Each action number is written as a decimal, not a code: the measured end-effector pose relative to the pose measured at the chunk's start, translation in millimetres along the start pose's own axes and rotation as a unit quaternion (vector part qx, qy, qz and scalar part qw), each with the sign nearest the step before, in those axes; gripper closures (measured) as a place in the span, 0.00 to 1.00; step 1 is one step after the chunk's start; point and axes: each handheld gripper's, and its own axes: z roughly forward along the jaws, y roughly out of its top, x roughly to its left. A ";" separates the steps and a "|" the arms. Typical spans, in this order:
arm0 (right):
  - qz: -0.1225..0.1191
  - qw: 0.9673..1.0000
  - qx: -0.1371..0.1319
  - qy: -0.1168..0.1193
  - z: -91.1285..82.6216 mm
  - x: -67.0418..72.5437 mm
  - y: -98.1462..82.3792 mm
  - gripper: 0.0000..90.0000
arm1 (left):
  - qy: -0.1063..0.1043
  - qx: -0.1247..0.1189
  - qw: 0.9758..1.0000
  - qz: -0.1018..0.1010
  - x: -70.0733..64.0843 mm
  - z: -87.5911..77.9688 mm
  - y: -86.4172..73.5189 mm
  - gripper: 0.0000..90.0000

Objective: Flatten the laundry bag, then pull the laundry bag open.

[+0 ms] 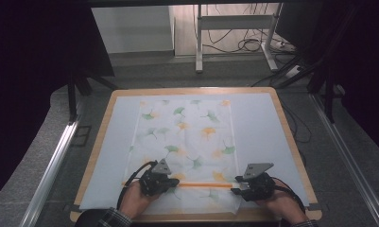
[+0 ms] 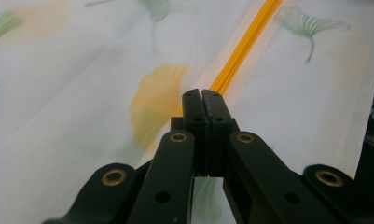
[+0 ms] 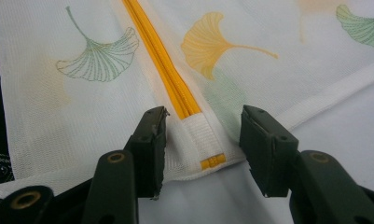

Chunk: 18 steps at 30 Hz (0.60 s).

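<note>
One orange zipper (image 1: 206,185) runs crosswise between shut left gripper (image 1: 176,181) and half-open, empty right gripper (image 1: 235,190).

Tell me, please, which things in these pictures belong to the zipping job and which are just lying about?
In the job:
- mesh bag with leaf print
- orange zipper
- left gripper, shut at the zipper
- right gripper, jaws apart astride the zipper's end

Lying about:
- cables on the floor
- desk frame beyond the table
</note>
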 end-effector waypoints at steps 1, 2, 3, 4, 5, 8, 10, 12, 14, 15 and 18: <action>0.000 1.000 0.000 0.000 0.0 0.0 0.0 0.56 | 0.005 0.002 1.000 -0.003 1.8 -3.7 -3.9 1.00; 0.001 1.000 0.000 0.000 0.0 0.0 0.0 0.56 | 0.014 0.001 1.000 -0.010 5.8 -11.5 -12.5 1.00; 0.001 1.000 0.000 0.000 0.0 0.0 0.0 0.56 | 0.014 0.001 1.000 -0.010 5.8 -11.5 -12.5 1.00; 0.001 1.000 0.000 0.000 0.0 0.1 0.0 0.56 | 0.020 0.001 1.000 -0.017 8.7 -16.6 -18.1 1.00; 0.002 1.000 0.000 -0.001 0.0 0.1 0.0 0.56 | 0.024 -0.002 0.999 -0.023 10.2 -19.4 -21.6 1.00; 0.003 1.000 0.000 -0.001 0.0 0.1 -0.1 0.56 | 0.036 -0.003 0.999 -0.038 17.6 -31.6 -35.0 1.00; 0.003 1.000 -0.001 0.000 0.0 -0.1 -0.3 0.56 | 0.046 -0.004 0.998 -0.045 21.2 -38.6 -42.4 1.00; 0.003 1.000 -0.002 0.000 0.0 0.0 -0.4 0.56 | 0.051 -0.007 0.997 -0.052 23.6 -44.5 -48.2 1.00; 0.004 1.000 -0.002 -0.001 0.0 0.0 -0.4 0.56 | 0.058 -0.006 0.997 -0.055 25.1 -48.9 -53.3 1.00; 0.004 1.000 -0.002 0.000 0.0 0.0 -0.4 0.56 | 0.062 -0.004 0.996 -0.057 26.0 -50.7 -55.7 1.00; 0.005 1.000 -0.001 -0.001 0.0 0.1 -0.2 0.56 | 0.074 -0.002 0.995 -0.062 28.2 -56.2 -62.1 1.00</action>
